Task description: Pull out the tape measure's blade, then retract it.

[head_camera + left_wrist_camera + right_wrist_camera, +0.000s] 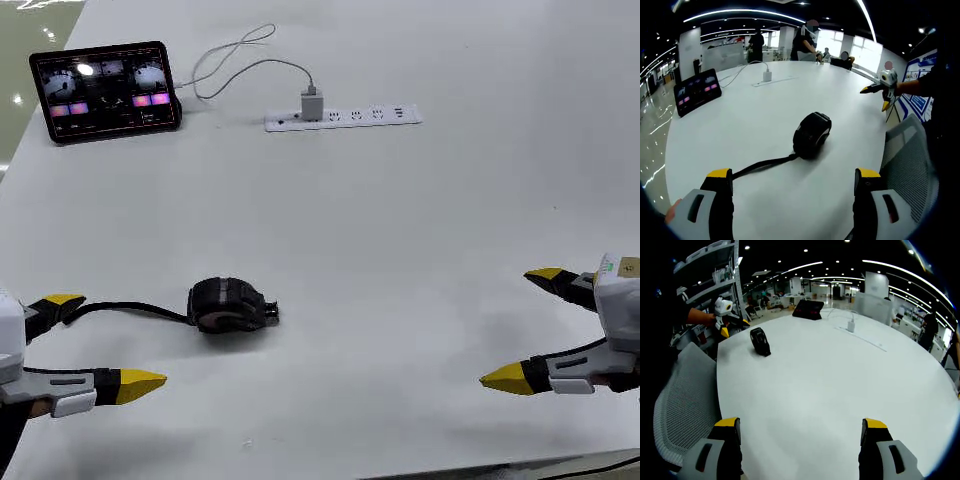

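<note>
A black tape measure (228, 305) lies on the white table (400, 230), its black wrist strap (130, 308) trailing left. The blade is inside the case. My left gripper (105, 340) is open at the table's near left, and the strap's end lies between its yellow-tipped fingers without being touched. In the left gripper view the tape measure (812, 134) sits a short way ahead of the open left gripper (793, 180). My right gripper (522, 326) is open far to the right, holding nothing. From the right gripper view the tape measure (760, 341) is distant, beyond the open right gripper (800, 427).
A tablet (105, 90) with a lit screen stands at the far left. A white power strip (340, 117) with a plugged charger (312, 104) and cable lies at the back. A grey mesh chair (905, 160) is at the table's near edge.
</note>
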Motion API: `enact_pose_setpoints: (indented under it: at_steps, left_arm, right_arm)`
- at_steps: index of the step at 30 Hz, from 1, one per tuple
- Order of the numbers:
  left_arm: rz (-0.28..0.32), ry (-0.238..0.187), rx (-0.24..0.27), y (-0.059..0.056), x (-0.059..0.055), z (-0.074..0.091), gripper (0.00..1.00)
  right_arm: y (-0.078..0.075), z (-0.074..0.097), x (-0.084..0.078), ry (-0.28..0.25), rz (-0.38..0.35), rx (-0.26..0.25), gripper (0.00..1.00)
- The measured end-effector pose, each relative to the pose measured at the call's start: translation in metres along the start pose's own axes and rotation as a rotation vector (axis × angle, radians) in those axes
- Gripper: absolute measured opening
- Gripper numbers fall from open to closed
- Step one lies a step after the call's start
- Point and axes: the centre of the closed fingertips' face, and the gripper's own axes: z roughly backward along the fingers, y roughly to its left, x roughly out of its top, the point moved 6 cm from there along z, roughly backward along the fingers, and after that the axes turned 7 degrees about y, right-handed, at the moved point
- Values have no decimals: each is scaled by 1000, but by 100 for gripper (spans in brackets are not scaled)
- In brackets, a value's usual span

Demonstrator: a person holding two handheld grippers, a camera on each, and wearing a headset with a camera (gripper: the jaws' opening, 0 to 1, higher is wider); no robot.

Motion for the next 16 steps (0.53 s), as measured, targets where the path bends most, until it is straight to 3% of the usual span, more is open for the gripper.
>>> enact_pose_setpoints:
  at_steps: [4, 16]
  left_arm:
    - [1, 20, -25, -3, -3, 0, 99]
    - [-15, 11, -6, -2, -1, 6, 99]
  right_arm:
    - [1, -1, -1, 8, 3, 4, 99]
    - [1, 1, -2, 13, 2, -1, 99]
